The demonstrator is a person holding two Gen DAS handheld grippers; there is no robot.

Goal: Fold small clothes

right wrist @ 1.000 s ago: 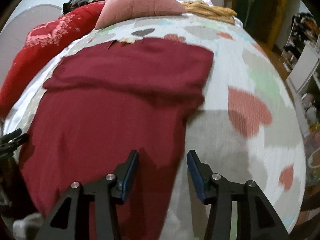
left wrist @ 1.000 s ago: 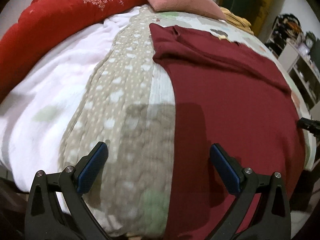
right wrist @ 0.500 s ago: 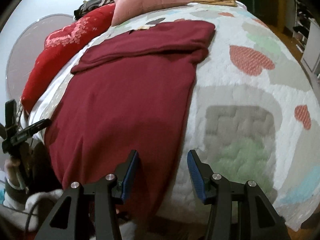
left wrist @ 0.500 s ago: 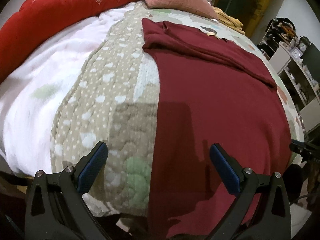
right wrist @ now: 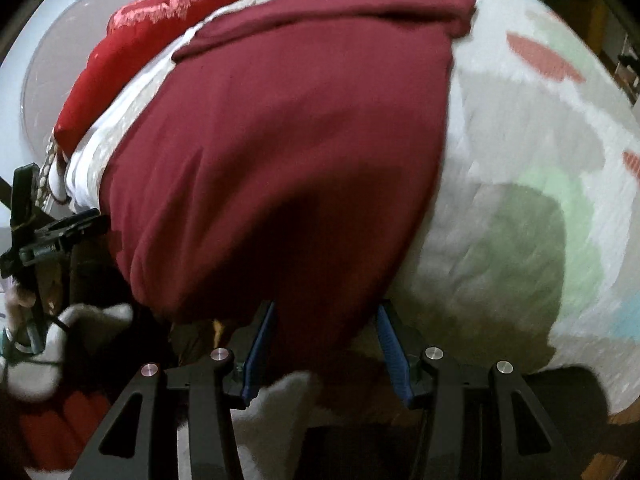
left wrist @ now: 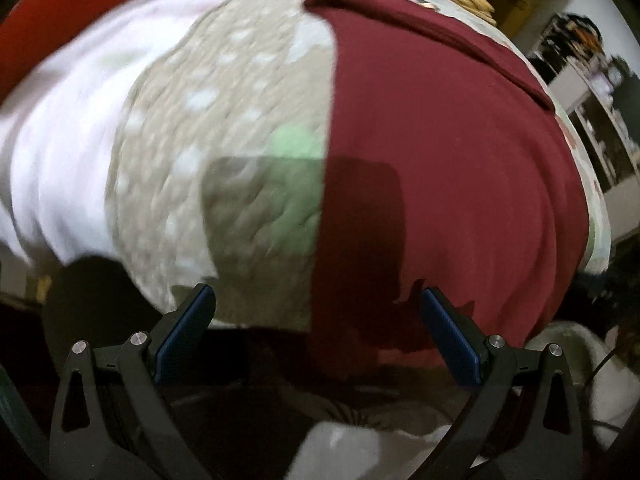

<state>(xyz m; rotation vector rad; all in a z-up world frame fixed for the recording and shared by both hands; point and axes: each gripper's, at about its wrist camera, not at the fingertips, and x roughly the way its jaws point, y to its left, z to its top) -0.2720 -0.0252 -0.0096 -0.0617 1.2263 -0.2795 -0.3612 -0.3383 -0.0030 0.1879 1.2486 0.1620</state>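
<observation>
A dark maroon garment lies spread flat on the quilted bed, its top part folded over at the far end. Its near hem hangs over the bed's front edge. My left gripper stands wide open over the garment's near left corner, with the cloth's left edge running between the fingers. In the right wrist view the garment fills the middle. My right gripper is open at about half width just above the near right corner of the hem; its pads do not press the cloth. My left gripper also shows at that view's left edge.
The patchwork quilt covers the bed, with a white sheet and a red blanket on the left. Shelves stand far right. White fluffy fabric and dark floor lie below the bed's edge.
Both grippers have come back and down toward the bed's near edge. The garment's hem, earlier well ahead of the fingers, now sits at the fingertips. The jaws kept their widths.
</observation>
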